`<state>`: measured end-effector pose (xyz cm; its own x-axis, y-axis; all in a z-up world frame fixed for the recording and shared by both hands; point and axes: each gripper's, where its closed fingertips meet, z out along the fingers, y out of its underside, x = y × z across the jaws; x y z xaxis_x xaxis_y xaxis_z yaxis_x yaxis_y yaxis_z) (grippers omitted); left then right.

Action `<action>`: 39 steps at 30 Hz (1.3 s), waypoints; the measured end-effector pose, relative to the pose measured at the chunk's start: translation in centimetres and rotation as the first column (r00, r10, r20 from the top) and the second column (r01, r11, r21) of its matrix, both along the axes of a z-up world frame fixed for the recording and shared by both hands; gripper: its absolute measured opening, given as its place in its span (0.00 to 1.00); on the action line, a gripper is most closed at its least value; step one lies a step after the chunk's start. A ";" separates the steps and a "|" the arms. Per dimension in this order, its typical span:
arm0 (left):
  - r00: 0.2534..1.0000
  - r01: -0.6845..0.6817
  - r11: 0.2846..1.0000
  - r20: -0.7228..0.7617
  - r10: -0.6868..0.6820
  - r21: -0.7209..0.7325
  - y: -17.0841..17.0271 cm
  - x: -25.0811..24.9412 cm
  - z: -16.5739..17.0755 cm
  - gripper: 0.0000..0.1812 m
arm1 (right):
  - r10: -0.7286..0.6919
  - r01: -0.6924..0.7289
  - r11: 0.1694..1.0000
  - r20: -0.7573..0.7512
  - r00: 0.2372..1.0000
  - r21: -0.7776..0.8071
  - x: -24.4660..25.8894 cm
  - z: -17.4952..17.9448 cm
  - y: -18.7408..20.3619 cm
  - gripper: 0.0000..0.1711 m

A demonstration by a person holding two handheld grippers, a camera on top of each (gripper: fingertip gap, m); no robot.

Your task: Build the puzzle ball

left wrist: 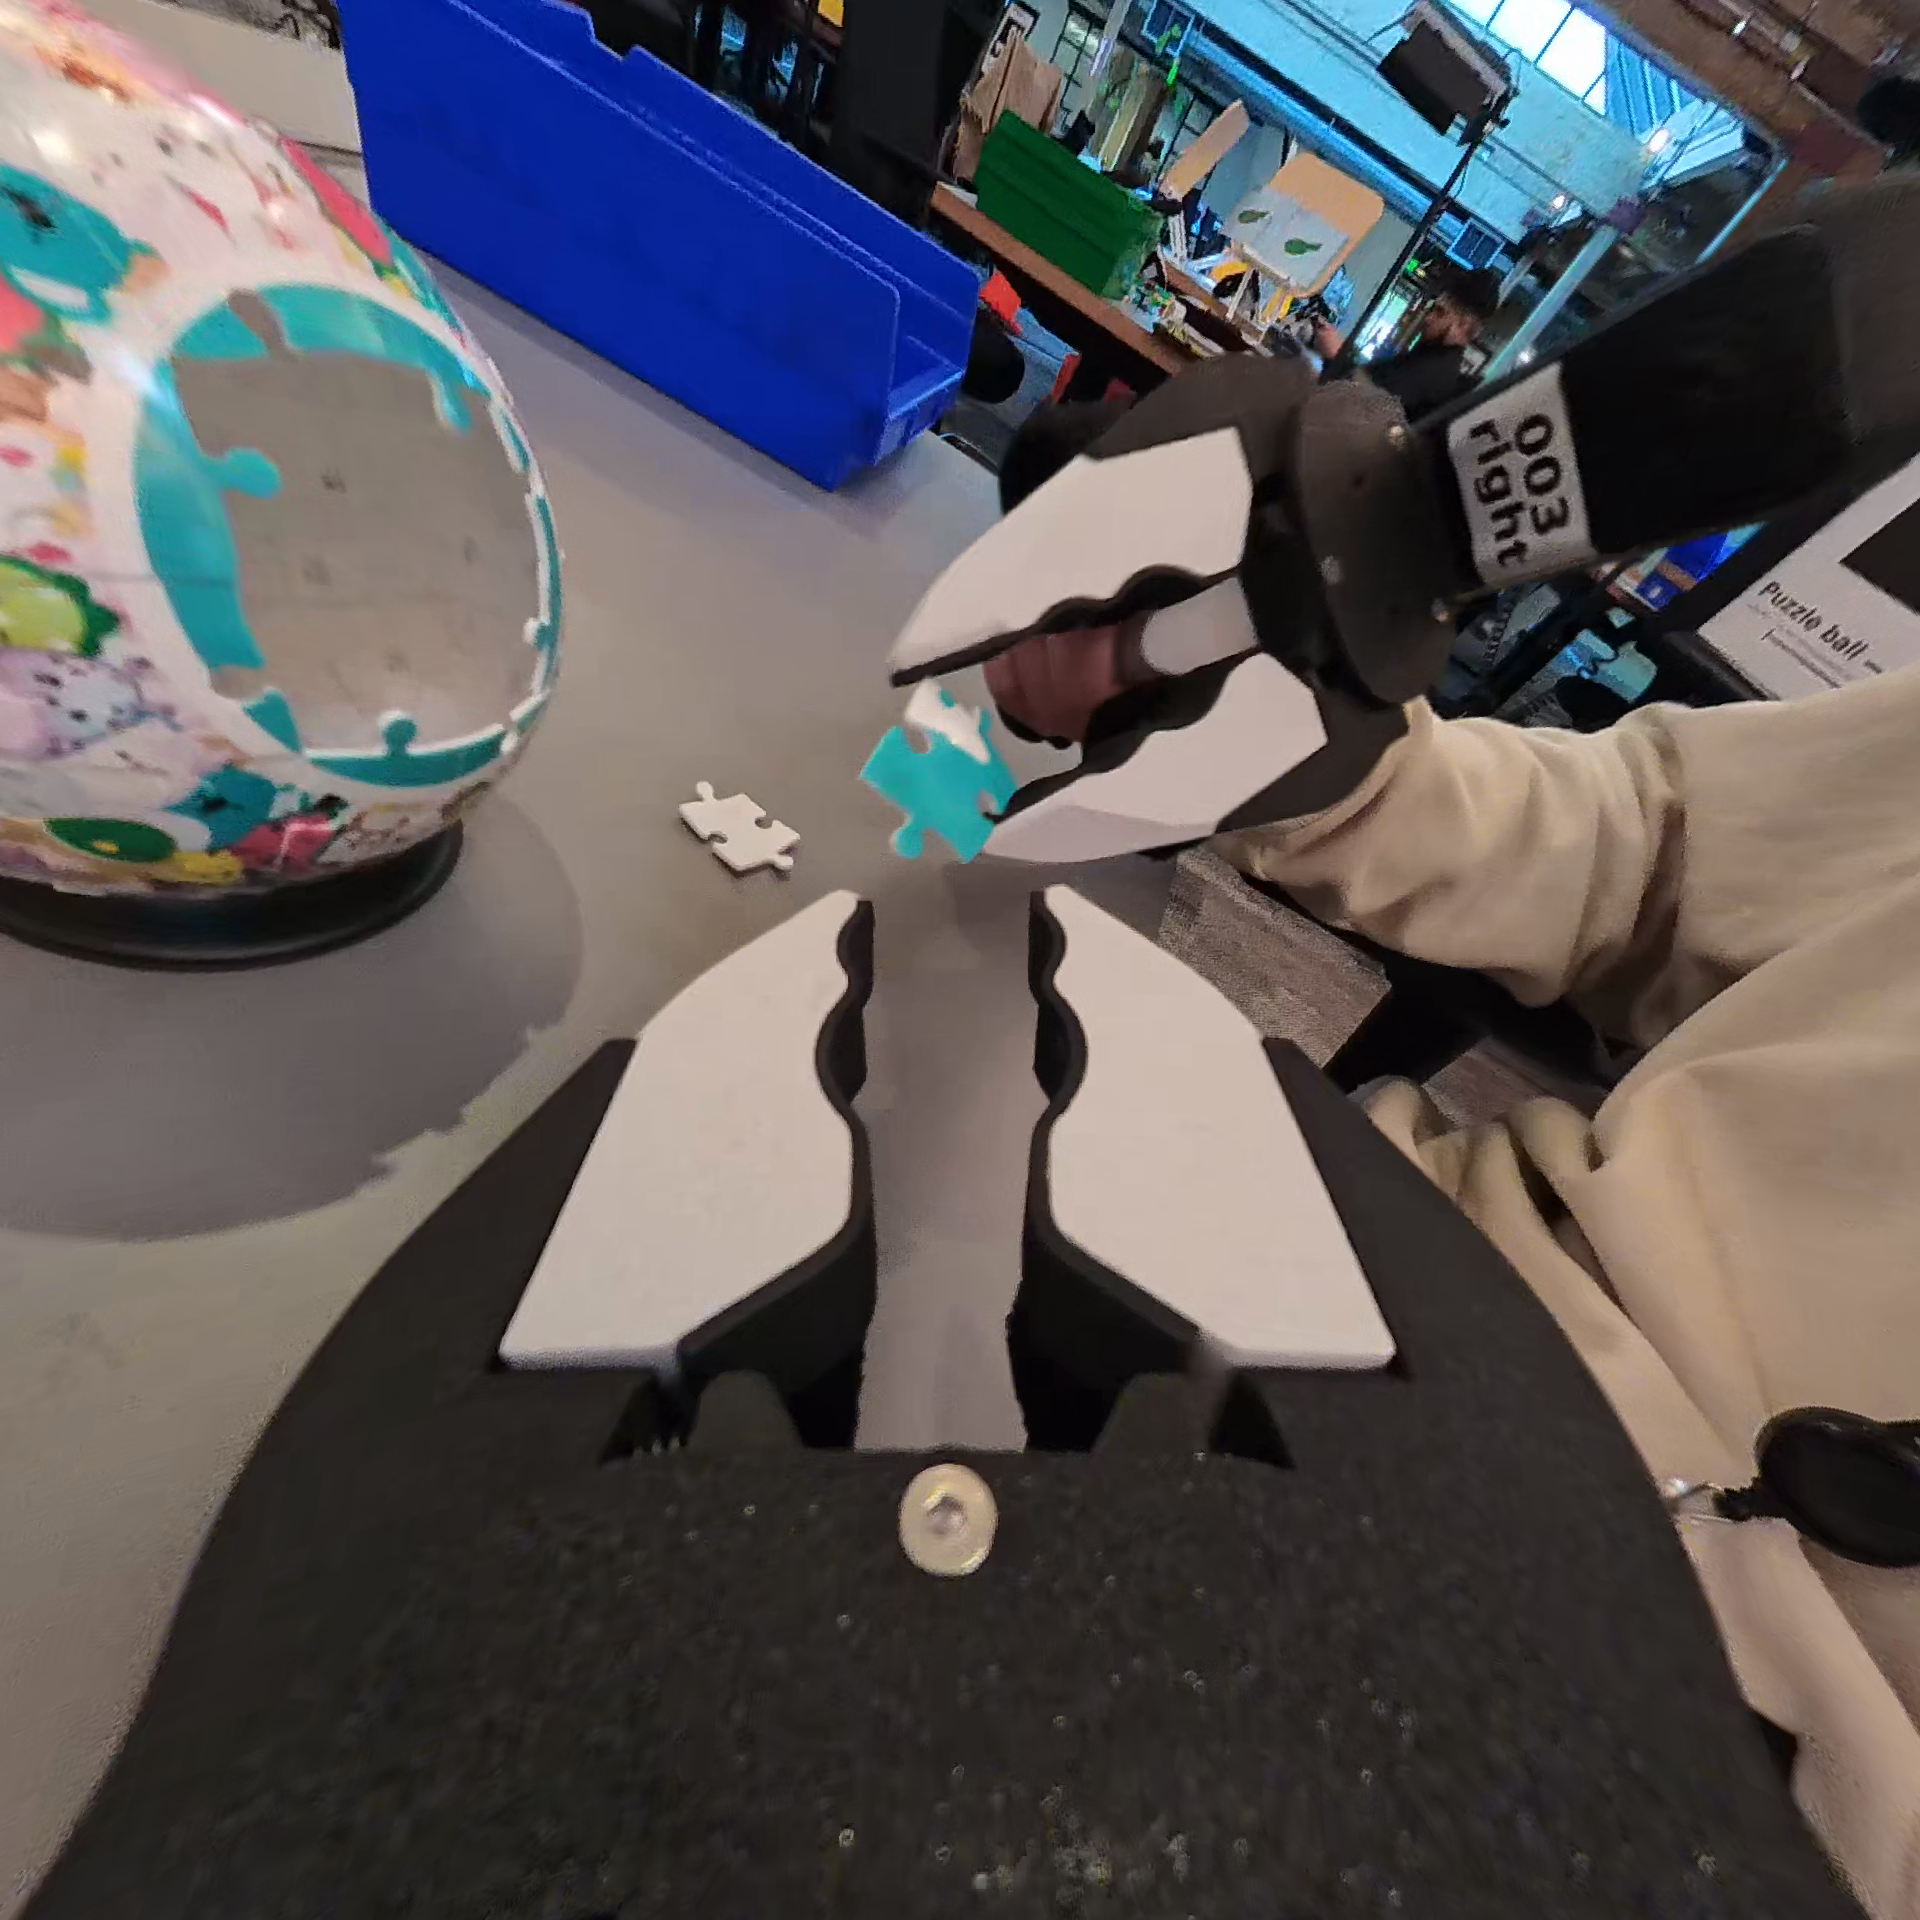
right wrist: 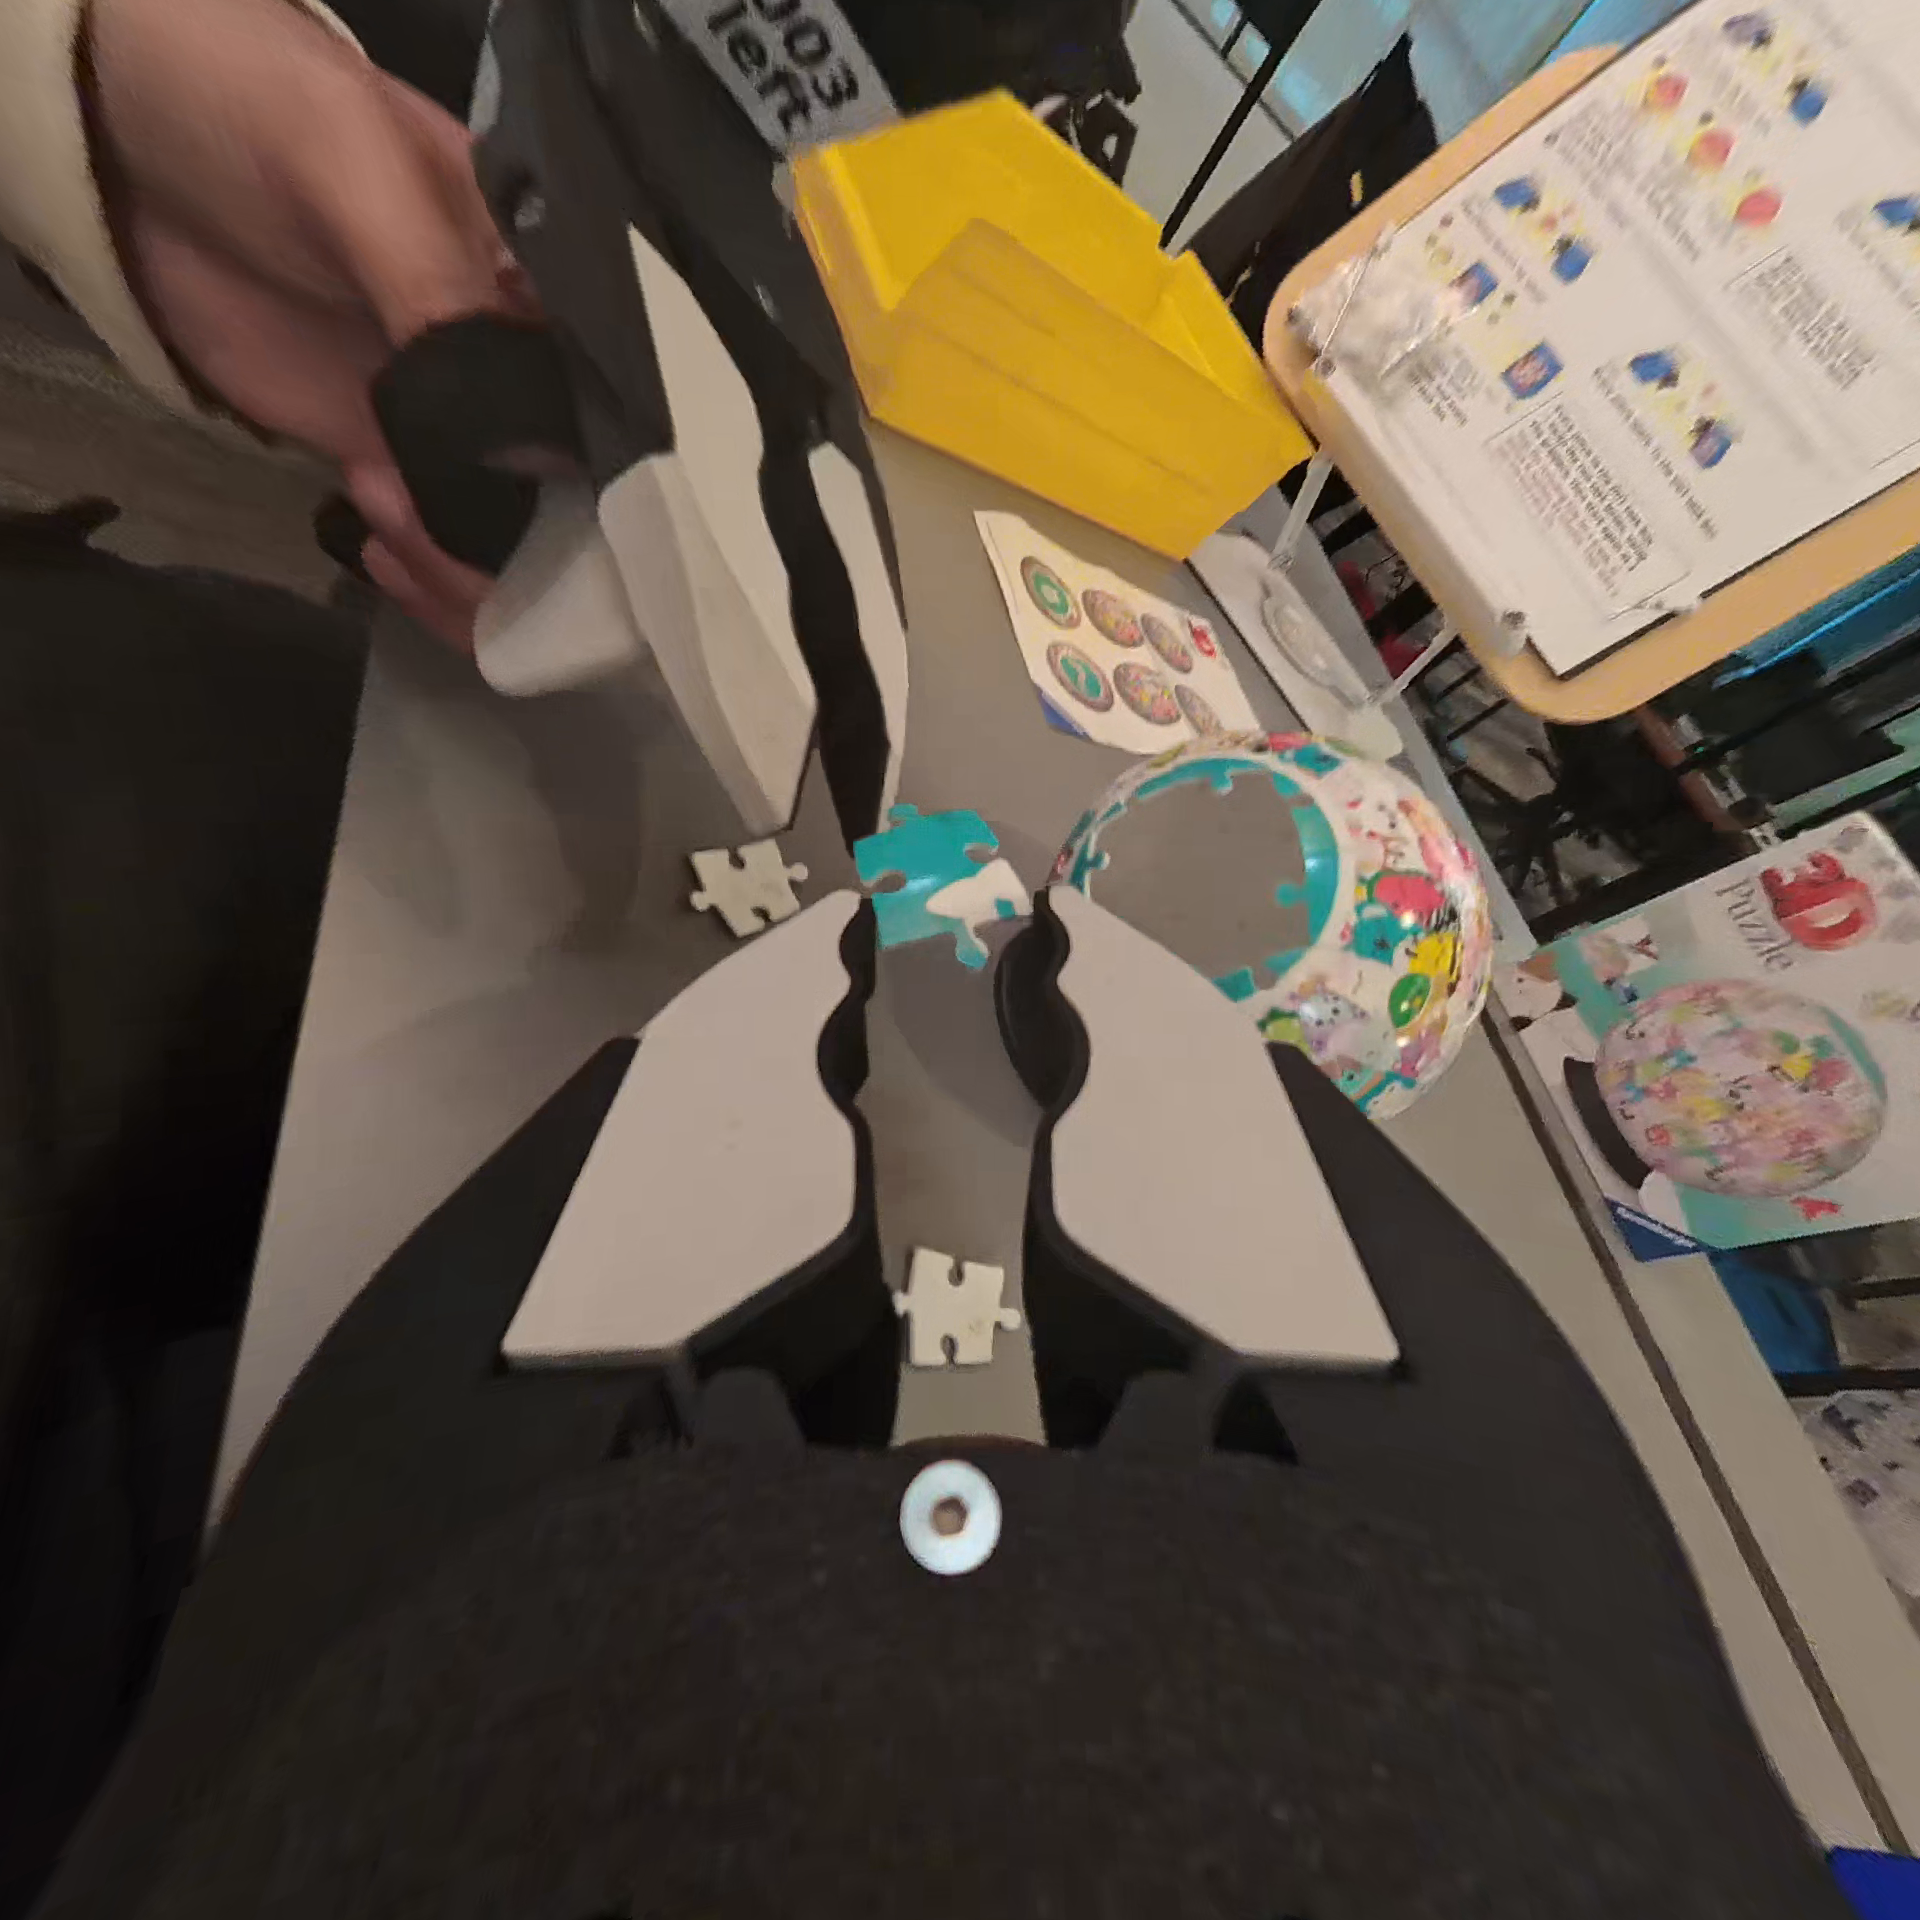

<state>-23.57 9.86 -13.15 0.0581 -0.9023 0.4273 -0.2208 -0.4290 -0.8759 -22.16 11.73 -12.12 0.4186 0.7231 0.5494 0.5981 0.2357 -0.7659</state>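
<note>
Two loose pieces (right wrist: pixel 954 1307) lie white side up on the table (left wrist: pixel 727 582). My right claw (right wrist: pixel 945 914) pinches a teal piece (right wrist: pixel 935 883) in the air; my left claw (left wrist: pixel 948 914) hangs released, empty. The ball (left wrist: pixel 239 499) sits on its stand, gap facing me. Next, I judge, comes lining up tabs at the gap's edge; the way across looks clear.
</note>
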 end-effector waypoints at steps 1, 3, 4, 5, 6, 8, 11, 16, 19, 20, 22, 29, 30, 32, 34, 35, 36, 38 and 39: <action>1.000 0.004 1.000 0.006 -0.004 -0.018 -0.2 0.0 0.0 0.15 | 0.005 -0.005 1.000 -0.012 1.000 0.010 -0.2 0.3 -0.2 0.16; 0.999 0.010 0.999 0.032 -0.009 -0.050 -0.4 0.0 0.3 0.15 | 0.024 -0.024 0.999 -0.010 1.000 0.021 -0.7 0.5 -0.8 0.16; 0.999 0.018 0.998 0.049 -0.015 -0.067 -0.7 0.0 0.6 0.15 | 0.027 -0.027 0.999 0.001 1.000 0.032 -0.9 0.4 -1.0 0.16; 0.998 0.026 0.996 0.065 -0.021 -0.086 -0.8 0.1 0.9 0.15 | 0.033 -0.033 0.999 0.008 0.999 0.035 -1.1 0.2 -1.1 0.16; 0.997 0.031 0.994 0.078 -0.022 -0.106 -0.9 0.0 1.1 0.15 | 0.039 -0.039 0.999 0.011 0.999 0.033 -1.4 0.0 -1.3 0.16; 0.996 0.033 0.989 0.090 -0.020 -0.145 -0.8 -0.2 1.2 0.09 | 0.042 -0.042 0.999 0.003 0.999 0.024 -1.8 -0.2 -1.6 0.16; 0.992 0.093 0.966 0.109 -0.068 -0.242 -1.3 -0.6 1.4 0.02 | 0.054 -0.054 0.998 -0.016 0.998 -0.011 -2.1 -0.6 -1.8 0.17; 0.989 0.110 0.973 0.121 -0.087 -0.201 -0.7 -1.9 1.8 0.01 | 0.076 -0.124 0.962 -0.198 0.977 -0.244 -2.1 -0.7 -2.8 0.19; 0.988 0.124 0.985 0.109 -0.111 -0.116 -0.9 -2.7 2.0 0.01 | 0.042 -0.205 0.875 -0.354 0.934 -0.438 -2.1 -0.5 -2.8 0.16; 0.987 0.131 0.986 0.109 -0.120 -0.099 -1.1 -2.8 2.1 0.01 | 0.027 -0.248 0.833 -0.410 0.912 -0.495 -2.3 -0.2 -2.9 0.16; 0.986 0.147 0.987 0.092 -0.141 -0.062 -1.5 -2.8 2.1 0.01 | 0.042 -0.379 0.731 -0.517 0.855 -0.568 -3.1 0.6 -3.7 0.14; 0.983 0.182 0.983 0.026 -0.182 -0.007 -2.3 -2.9 1.3 0.01 | 0.135 -0.452 0.690 -0.512 0.848 -0.565 -4.5 0.7 -5.4 0.00; 0.983 0.180 0.984 0.031 -0.179 -0.009 -2.2 -3.0 1.4 0.01 | 0.137 -0.444 0.685 -0.497 0.857 -0.578 -4.6 0.4 -5.5 0.00; 0.983 0.177 0.984 0.054 -0.176 -0.015 -2.1 -3.1 1.8 0.01 | 0.141 -0.431 0.688 -0.475 0.869 -0.584 -4.9 -0.1 -5.6 0.00; 0.984 0.170 0.985 0.052 -0.168 -0.022 -1.9 -3.2 1.8 0.01 | 0.131 -0.432 0.688 -0.486 0.864 -0.583 -4.9 0.1 -5.5 0.00; 0.984 0.171 0.985 0.053 -0.169 -0.027 -1.8 -3.3 1.8 0.01 | 0.125 -0.437 0.687 -0.498 0.858 -0.581 -4.9 0.3 -5.4 0.00; 0.984 0.170 0.985 0.058 -0.168 -0.034 -1.8 -3.4 1.8 0.01 | 0.123 -0.446 0.682 -0.510 0.851 -0.580 -4.8 0.6 -5.4 0.00; 0.984 0.170 0.984 0.068 -0.167 -0.049 -1.7 -3.6 1.8 0.01 | 0.094 -0.433 0.693 -0.523 0.847 -0.576 -4.4 0.9 -4.8 0.01; 0.983 0.174 0.983 0.068 -0.170 -0.052 -1.7 -3.6 1.8 0.01 | 0.079 -0.427 0.700 -0.533 0.843 -0.572 -4.2 1.0 -4.5 0.04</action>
